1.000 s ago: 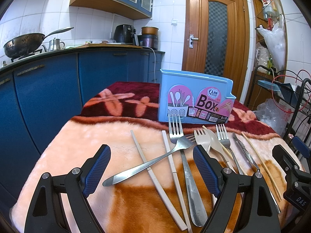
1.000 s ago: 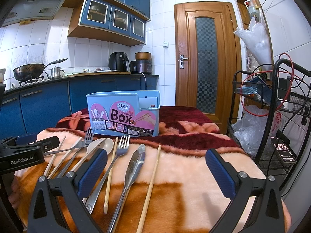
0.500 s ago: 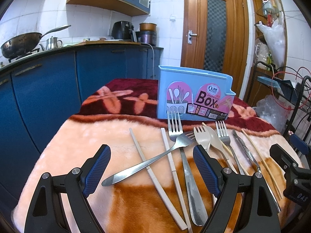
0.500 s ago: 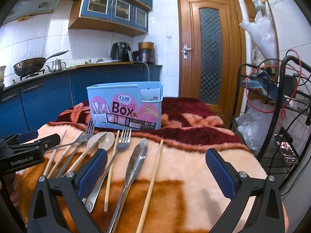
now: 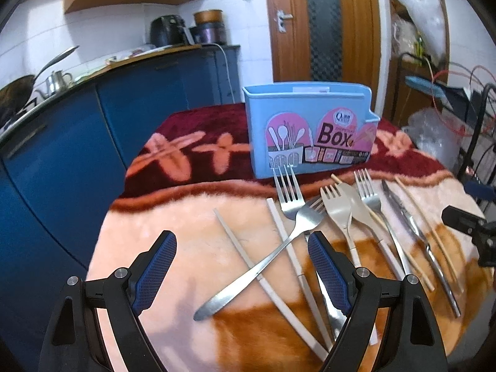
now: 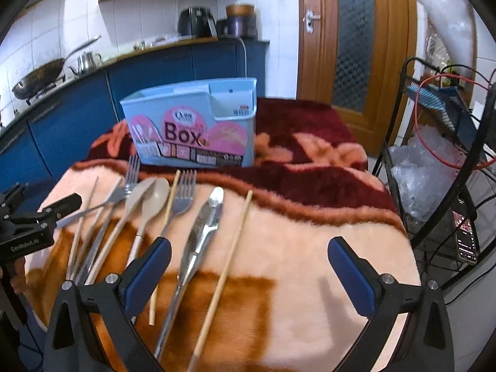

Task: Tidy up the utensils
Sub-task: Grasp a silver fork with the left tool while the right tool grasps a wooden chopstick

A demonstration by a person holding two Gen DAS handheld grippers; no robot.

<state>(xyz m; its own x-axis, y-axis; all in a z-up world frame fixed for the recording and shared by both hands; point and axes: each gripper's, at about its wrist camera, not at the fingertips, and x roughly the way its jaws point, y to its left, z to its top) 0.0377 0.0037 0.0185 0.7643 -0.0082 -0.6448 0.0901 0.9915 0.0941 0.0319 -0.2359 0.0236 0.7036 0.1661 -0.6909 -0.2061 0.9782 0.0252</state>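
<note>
You have tipped both grippers down toward the utensils before the light blue plastic utensil box (image 5: 307,130); left gripper (image 5: 241,274) and right gripper (image 6: 248,272) gape, holding nothing, so sorting hasn't started.

A light blue plastic utensil box (image 5: 307,130) with pink labels reading "Box" stands upright at the back of the blanket-covered worktop, seemingly empty. In front of it the utensils lie loose side by side: a steel fork (image 5: 288,192) pointing at the box, a second steel fork (image 5: 266,260) lying diagonally across two pale chopsticks (image 5: 248,257), a beige fork (image 5: 336,214), a beige spoon (image 6: 152,201), another steel fork (image 6: 183,195), a steel knife (image 6: 201,229) and two wooden chopsticks (image 6: 229,260)
</note>
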